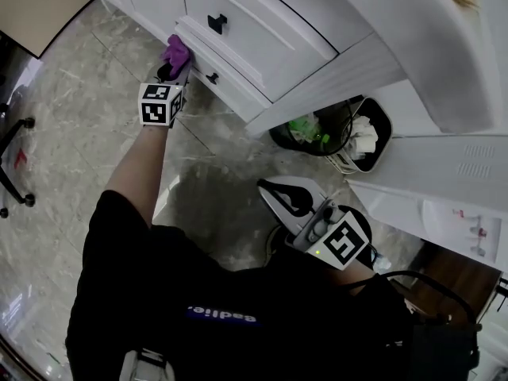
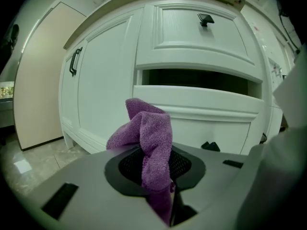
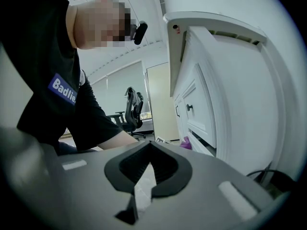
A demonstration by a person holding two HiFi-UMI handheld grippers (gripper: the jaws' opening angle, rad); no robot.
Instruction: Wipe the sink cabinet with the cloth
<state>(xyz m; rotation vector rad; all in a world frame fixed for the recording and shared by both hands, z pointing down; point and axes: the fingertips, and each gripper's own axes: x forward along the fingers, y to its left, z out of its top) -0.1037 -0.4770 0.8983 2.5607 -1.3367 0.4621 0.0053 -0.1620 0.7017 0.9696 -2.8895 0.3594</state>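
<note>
Left gripper — head view, upper left: clamped on the purple cloth, at the left end of the lower drawer front of the sink cabinet. Right gripper, lower centre, farther off. Left gripper view: cloth pinched, drawer front directly ahead, its long axis left–right. Right gripper view: jaws together, empty — cloth a purple speck at centre right.

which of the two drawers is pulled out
The lower drawer, the one with its knob near the bottom. Its front stands out from the cabinet, leaving a dark gap above it. The upper drawer is shut.
</note>
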